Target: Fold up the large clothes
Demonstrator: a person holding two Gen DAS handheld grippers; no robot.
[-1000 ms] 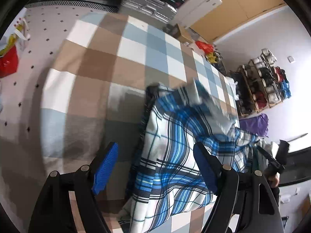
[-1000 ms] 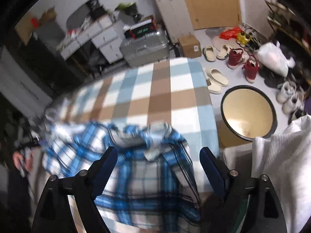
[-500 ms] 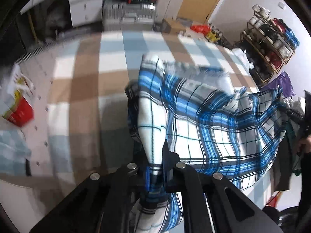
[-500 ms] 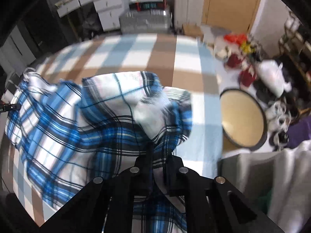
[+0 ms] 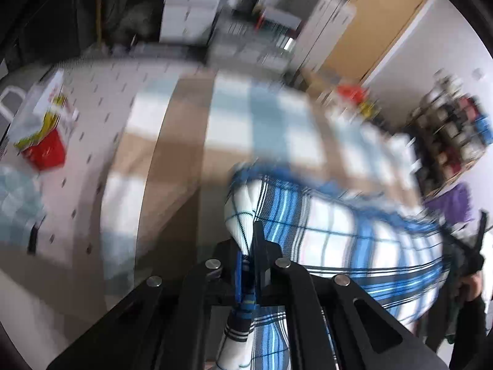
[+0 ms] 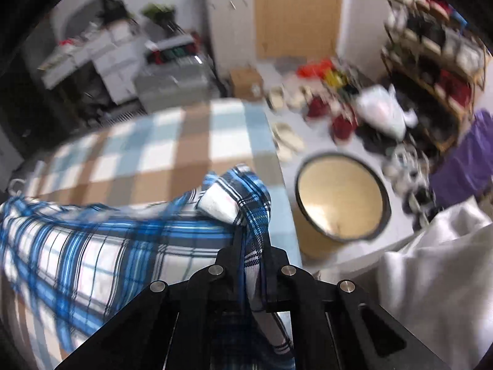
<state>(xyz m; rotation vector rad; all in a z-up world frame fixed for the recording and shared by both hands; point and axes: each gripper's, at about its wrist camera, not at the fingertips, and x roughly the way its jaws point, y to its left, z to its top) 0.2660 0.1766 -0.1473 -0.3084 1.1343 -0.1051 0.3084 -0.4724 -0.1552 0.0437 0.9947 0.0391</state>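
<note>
A large blue, white and black plaid shirt (image 5: pixel 339 231) hangs stretched between my two grippers above a checked brown, blue and white cover (image 5: pixel 185 123). My left gripper (image 5: pixel 251 246) is shut on one bunched corner of the shirt, and cloth trails down below the fingers. In the right wrist view the shirt (image 6: pixel 107 246) spreads away to the left. My right gripper (image 6: pixel 251 246) pinches a folded edge of it, and its jaws are opening slightly with the cloth still pressed between them. The checked cover (image 6: pixel 154 141) lies beyond. The left wrist view is blurred.
A round tan tray with a dark rim (image 6: pixel 339 197) sits on the floor right of the cover. White cloth (image 6: pixel 431 262) is piled at the lower right. Shoes and a shoe rack (image 6: pixel 431 46) fill the far right. A red bag (image 5: pixel 43 151) stands on the left floor.
Both grippers were open over the shirt lying on the cover a second ago. They have since shut on its edges and lifted it, stretching it between them.
</note>
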